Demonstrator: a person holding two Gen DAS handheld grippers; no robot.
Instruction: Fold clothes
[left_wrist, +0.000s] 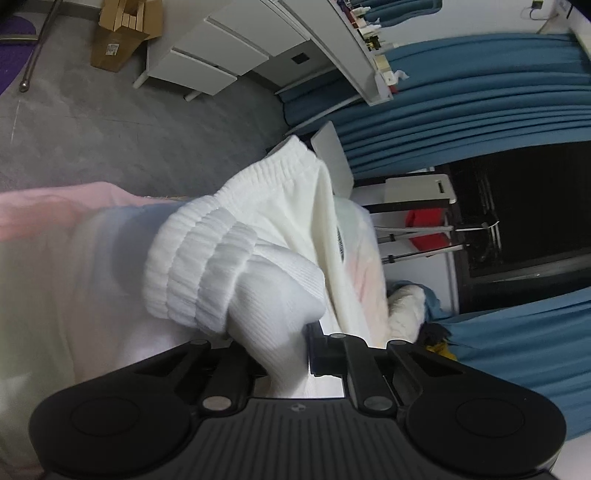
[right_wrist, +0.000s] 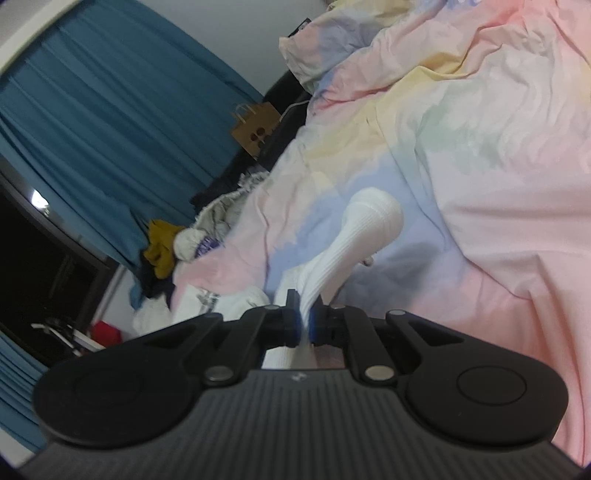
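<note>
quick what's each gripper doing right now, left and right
Left gripper: closed on bunched white socks.
Right gripper: closed on one white sock, hanging over the pastel bedding.

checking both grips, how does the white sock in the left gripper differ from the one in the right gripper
The left gripper holds a bunched white sock, ribbed cuff folded in thick layers; the right gripper pinches a stretched sock, hanging long over the pastel bedding. Left jaws sit wide, right jaws nearly closed. Both socks are white and ribbed.
</note>
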